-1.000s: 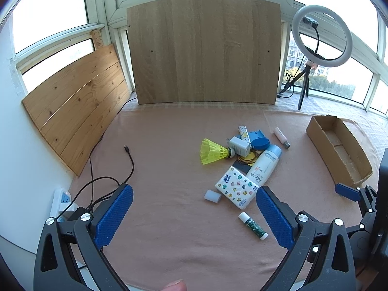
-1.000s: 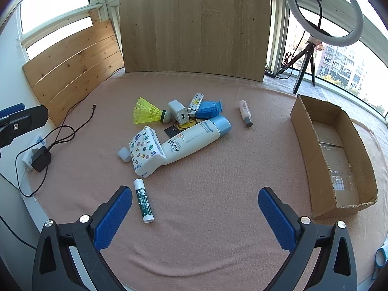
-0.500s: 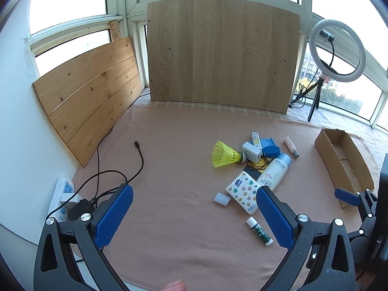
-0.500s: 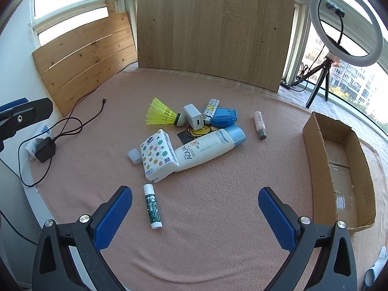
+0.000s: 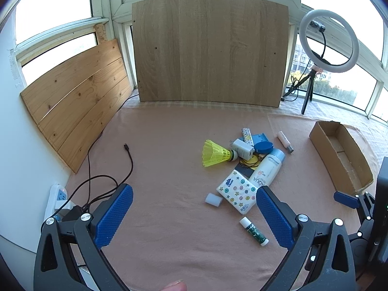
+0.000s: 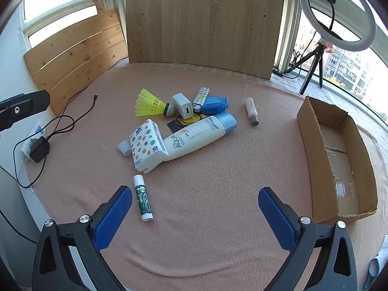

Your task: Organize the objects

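Since half a second ago both cameras have drifted slightly, so the pile of objects sits a touch lower in each view, though nothing on the cloth has shifted.

From the left wrist, the left gripper hangs spread wide with nothing between its blue pads. Ahead and to its right lie the yellow shuttlecock, the white charger plug, the AQUA sunscreen bottle and the patterned tissue pack, the last just ahead of its right finger. A green glue stick lies close inside that finger (a loose white cap sits further ahead). The cardboard box stands far right.

From the right wrist, the right gripper is equally wide and empty. The glue stick lies just beside its left finger, the tissue pack and sunscreen ahead, touching. The pink tube lies apart, and the box sits ahead to the right.
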`<state>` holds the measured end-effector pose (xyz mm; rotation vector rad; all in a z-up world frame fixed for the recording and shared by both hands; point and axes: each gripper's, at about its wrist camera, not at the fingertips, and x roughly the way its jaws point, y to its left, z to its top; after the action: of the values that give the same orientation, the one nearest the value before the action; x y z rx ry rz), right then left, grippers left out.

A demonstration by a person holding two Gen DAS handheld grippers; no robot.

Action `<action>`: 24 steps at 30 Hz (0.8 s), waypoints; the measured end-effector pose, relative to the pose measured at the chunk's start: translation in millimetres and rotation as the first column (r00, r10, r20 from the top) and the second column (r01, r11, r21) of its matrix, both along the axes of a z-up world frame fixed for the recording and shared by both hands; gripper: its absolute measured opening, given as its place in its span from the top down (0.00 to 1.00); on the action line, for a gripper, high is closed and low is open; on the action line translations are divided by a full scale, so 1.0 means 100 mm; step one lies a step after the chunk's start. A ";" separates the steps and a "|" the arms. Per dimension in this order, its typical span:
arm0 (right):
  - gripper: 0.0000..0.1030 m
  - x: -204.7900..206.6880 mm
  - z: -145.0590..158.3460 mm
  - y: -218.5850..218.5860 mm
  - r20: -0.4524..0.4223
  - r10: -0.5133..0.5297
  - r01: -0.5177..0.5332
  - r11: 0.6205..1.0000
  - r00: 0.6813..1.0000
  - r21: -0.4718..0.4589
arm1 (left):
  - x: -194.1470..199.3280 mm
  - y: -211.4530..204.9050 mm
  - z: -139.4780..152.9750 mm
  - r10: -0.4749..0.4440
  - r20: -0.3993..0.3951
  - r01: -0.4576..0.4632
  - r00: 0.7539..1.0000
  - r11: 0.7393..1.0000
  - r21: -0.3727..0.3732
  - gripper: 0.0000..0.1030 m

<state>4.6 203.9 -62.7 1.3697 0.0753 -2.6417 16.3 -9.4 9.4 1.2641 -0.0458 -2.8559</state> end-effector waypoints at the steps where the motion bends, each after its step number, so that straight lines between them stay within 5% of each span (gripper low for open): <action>1: 0.01 0.00 -0.01 0.01 0.001 -0.003 0.003 1.000 1.000 -0.002 | 0.00 0.02 0.00 -0.005 0.002 0.005 1.000 1.000 -0.002 0.00; 24: 0.01 0.02 -0.04 -0.10 0.015 0.023 -0.023 1.000 1.000 -0.001 | 0.06 -0.10 -0.04 0.002 0.012 -0.002 1.000 1.000 0.004 0.00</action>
<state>6.8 194.1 -66.9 1.3803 0.0875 -2.6124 21.9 -19.5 5.7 1.2808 -0.0394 -2.8488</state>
